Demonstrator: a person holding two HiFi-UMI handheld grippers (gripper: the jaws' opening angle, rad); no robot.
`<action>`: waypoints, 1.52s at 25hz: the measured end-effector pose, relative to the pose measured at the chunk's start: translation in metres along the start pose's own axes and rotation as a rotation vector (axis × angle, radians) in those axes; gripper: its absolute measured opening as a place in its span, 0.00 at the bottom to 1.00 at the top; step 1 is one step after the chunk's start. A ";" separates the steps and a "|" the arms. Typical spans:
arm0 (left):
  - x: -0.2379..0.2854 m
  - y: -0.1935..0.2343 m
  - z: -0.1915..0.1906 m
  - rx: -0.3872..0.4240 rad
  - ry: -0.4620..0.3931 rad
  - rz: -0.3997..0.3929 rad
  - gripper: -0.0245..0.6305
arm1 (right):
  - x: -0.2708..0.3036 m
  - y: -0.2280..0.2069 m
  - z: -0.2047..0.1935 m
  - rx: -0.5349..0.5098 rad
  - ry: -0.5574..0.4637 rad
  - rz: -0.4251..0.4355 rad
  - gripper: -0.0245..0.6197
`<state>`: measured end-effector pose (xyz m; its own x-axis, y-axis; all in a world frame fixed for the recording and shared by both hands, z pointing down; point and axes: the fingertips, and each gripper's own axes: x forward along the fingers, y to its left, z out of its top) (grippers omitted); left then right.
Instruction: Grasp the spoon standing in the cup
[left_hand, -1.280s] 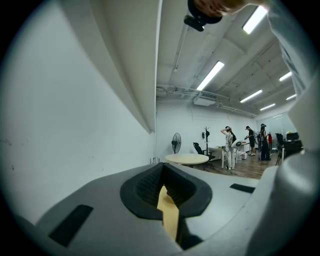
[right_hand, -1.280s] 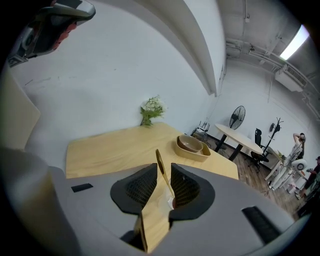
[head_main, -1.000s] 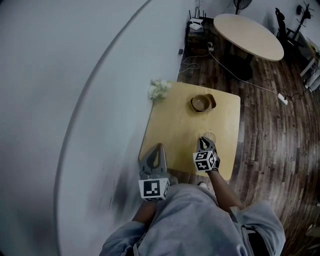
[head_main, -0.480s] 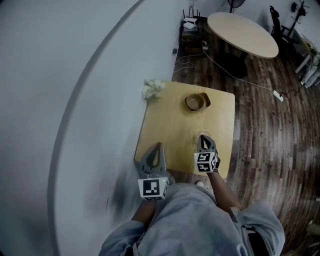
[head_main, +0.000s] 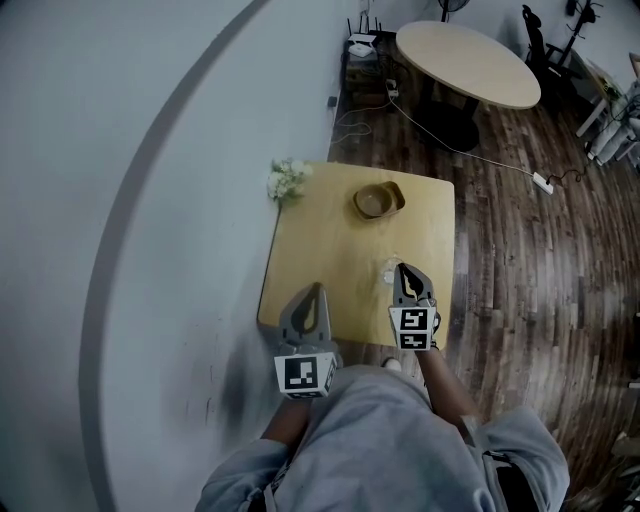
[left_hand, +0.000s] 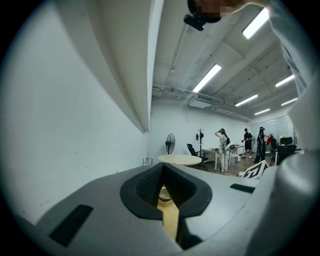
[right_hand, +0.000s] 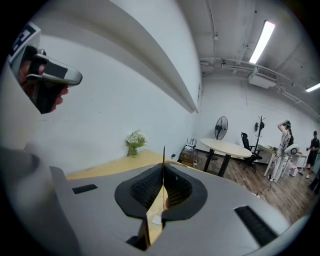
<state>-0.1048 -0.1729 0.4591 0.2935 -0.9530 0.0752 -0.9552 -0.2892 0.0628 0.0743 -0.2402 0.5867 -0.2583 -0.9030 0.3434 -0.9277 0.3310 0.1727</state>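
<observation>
Two containers stand on the desk (head_main: 320, 250) in the head view. We see a brown bowl (head_main: 378, 200) toward the far edge and a clear cup (head_main: 388, 270) nearer us; what the cup holds is too small to tell. The right gripper (head_main: 404, 272) has its tip just beside the cup, while the left gripper (head_main: 315, 295) hangs over the near left corner, well apart from it. A bunch of white flowers (head_main: 284, 180) sits at the far left corner by the wall, and a round table (head_main: 468, 65) stands on the wooden floor beyond. Against a second ago, the desk lies further left in this view, and the cup now shows to the left of the right gripper's tip rather than straight ahead of it.

In the left gripper view, we find the jaws clenched with nothing between them. A strip of desk and the bowl show through the slit behind them.

In the right gripper view, the jaws are clamped on the thin spoon (right_hand: 163, 160), whose handle stands upright above them.
</observation>
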 end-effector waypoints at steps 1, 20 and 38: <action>0.001 -0.001 -0.001 0.000 -0.001 -0.003 0.04 | -0.003 -0.002 0.005 0.011 -0.013 -0.002 0.04; 0.021 -0.028 0.009 0.015 -0.012 -0.077 0.04 | -0.068 -0.035 0.087 0.163 -0.206 -0.021 0.04; 0.040 -0.052 0.015 0.008 -0.034 -0.146 0.04 | -0.121 -0.059 0.116 0.225 -0.315 -0.079 0.04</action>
<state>-0.0443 -0.1972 0.4444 0.4284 -0.9030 0.0316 -0.9025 -0.4260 0.0632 0.1294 -0.1820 0.4276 -0.2210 -0.9748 0.0312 -0.9750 0.2201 -0.0314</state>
